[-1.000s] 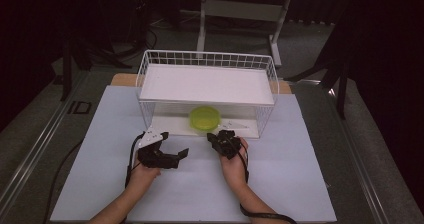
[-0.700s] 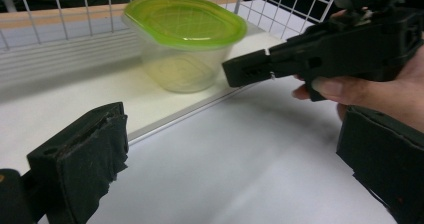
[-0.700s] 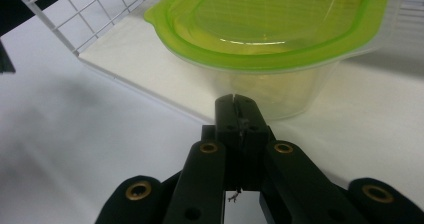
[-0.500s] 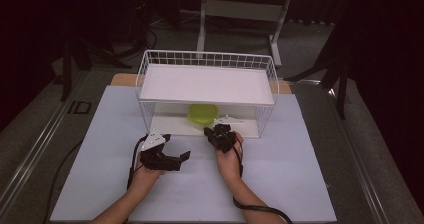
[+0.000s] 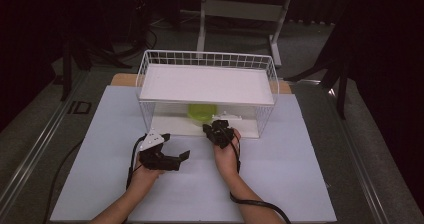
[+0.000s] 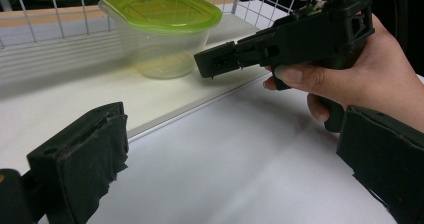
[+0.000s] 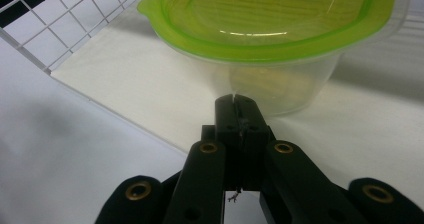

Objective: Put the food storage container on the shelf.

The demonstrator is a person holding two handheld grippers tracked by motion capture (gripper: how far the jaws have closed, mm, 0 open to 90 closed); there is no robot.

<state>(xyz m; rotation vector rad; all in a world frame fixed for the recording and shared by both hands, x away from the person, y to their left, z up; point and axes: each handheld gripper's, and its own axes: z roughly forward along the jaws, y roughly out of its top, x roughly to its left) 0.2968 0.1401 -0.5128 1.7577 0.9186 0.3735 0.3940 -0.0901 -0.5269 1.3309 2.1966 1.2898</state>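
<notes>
Tongs, high view: left tongs (image 5: 176,159) lie low over the white tabletop (image 5: 280,174), jaws spread and pointing toward the right tongs (image 5: 214,131), which reach into the open front of the wire rack (image 5: 145,84).
Hands, high view: both forearms come up from the near edge; left hand (image 5: 145,173) rests just behind its tongs, right hand (image 5: 226,154) is stretched forward toward the rack's lower shelf.
Container, high view: green-lidded tub (image 5: 202,111) sits on the lower shelf under the rack's white upper shelf, just ahead and slightly to the left of the right tongs; contents cannot be told from here.
Tongs, left gripper view: left tongs (image 6: 240,149) stand wide open with nothing between the jaws, bare tabletop below them.
Other hand, left gripper view: right tongs (image 6: 212,66) show side on, held level, jaws pressed together, tip just short of the tub wall; fingers (image 6: 300,76) wrap the handle.
Container, left gripper view: tub (image 6: 160,29) is clear-walled with its green lid on; it stands ahead of the left tongs, on the white shelf.
Tongs, right gripper view: right tongs (image 7: 239,109) are fully closed and grip nothing.
Container, right gripper view: tub (image 7: 280,44) looms directly ahead, its wall just beyond the tip; whether they touch cannot be told. Something pale yellow shows dimly through the wall, too blurred to name.
</notes>
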